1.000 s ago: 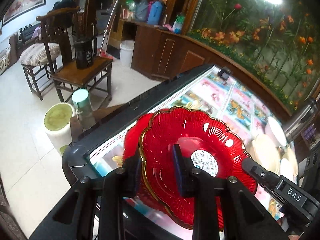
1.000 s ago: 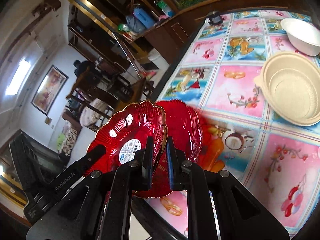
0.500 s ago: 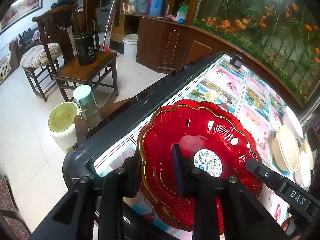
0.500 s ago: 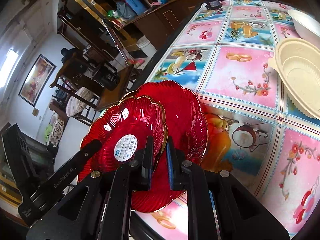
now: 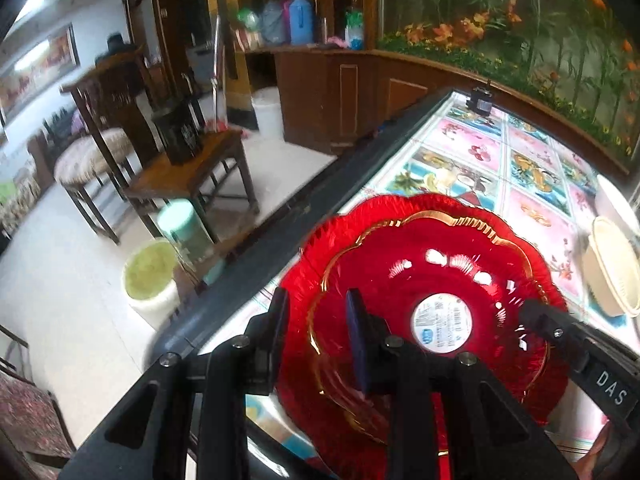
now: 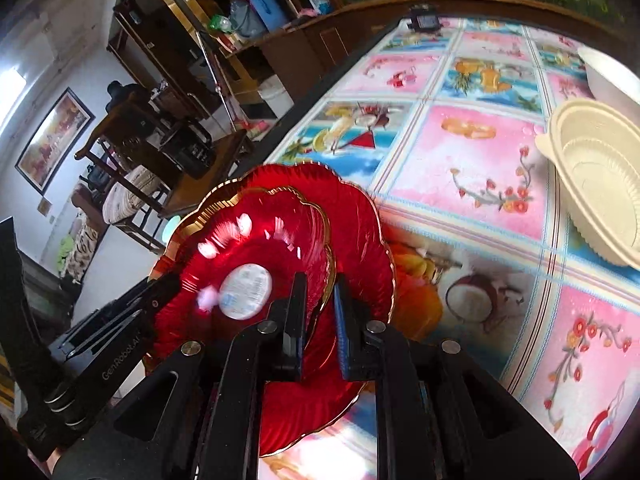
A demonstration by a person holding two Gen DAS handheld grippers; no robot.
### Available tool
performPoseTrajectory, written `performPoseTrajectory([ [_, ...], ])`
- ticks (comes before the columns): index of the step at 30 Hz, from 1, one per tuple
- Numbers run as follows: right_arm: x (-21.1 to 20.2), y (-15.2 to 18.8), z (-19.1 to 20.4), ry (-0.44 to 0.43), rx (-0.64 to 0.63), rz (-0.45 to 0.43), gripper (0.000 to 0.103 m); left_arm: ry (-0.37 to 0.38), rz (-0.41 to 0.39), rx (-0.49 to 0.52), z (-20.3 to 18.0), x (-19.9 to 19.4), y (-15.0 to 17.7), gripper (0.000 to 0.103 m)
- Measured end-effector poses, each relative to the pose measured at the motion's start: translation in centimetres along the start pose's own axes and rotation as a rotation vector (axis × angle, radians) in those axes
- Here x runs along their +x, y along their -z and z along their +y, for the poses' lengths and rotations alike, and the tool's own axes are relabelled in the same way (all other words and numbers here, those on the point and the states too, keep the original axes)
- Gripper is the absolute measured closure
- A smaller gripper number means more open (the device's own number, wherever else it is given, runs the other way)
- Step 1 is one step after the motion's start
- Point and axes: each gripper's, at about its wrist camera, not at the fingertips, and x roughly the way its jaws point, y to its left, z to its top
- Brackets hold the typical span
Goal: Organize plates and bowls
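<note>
A: Left view first. Your left gripper (image 5: 318, 334) straddles the near rim of the top plate (image 5: 436, 280), jaws closed on that rim, gold edge running between them. It sits over the lower plate (image 5: 344, 224), which peeks out from nine to twelve o'clock.

B: And at three o'clock, the cream bowl (image 5: 612, 268) waits on the table (image 5: 472, 148), well apart.

A: Right view now. Your right gripper (image 6: 320, 318) has the opposite rim between its jaws, and they've just been easing apart. Whether the pads are on the rim, I can't tell.

B: The label faces up, the plate nested but a touch tilted, I'd say.

A: So it's the stacking step, nearly done. Next, you'd want both sets of jaws well clear, then back out low so you don't drag the stack toward the table edge at nine o'clock.
</note>
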Motion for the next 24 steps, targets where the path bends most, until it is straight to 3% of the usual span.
performPoseTrajectory([
  [7, -0.6, 0.2, -0.6, -0.029, -0.012, -0.052, 0.088, -0.078, -0.084, 0.021, 0.0, -1.6, -0.3, 0.074],
  [12, -3.2, 0.2, -1.3, -0.093, -0.016, -0.166, 0.087, -0.089, -0.160, 0.026, -0.7, -3.8, -0.5, 0.050],
  [17, -7.6, 0.7, -2.3, -0.075, -0.071, -0.341, 0.086, -0.055, -0.238, 0.064, -2.7, -6.2, -0.3, 0.037],
  [21, -9.7, 1.5, -5.0, -0.041, -0.046, -0.394, 0.069, -0.013, -0.269, 0.101, -4.6, -7.5, 0.2, 0.032],
  [24, -11.5, 2.0, -8.0, -0.020, 0.015, -0.415, 0.068, 0.011, -0.276, 0.128, -6.0, -7.9, 0.7, 0.028],
])
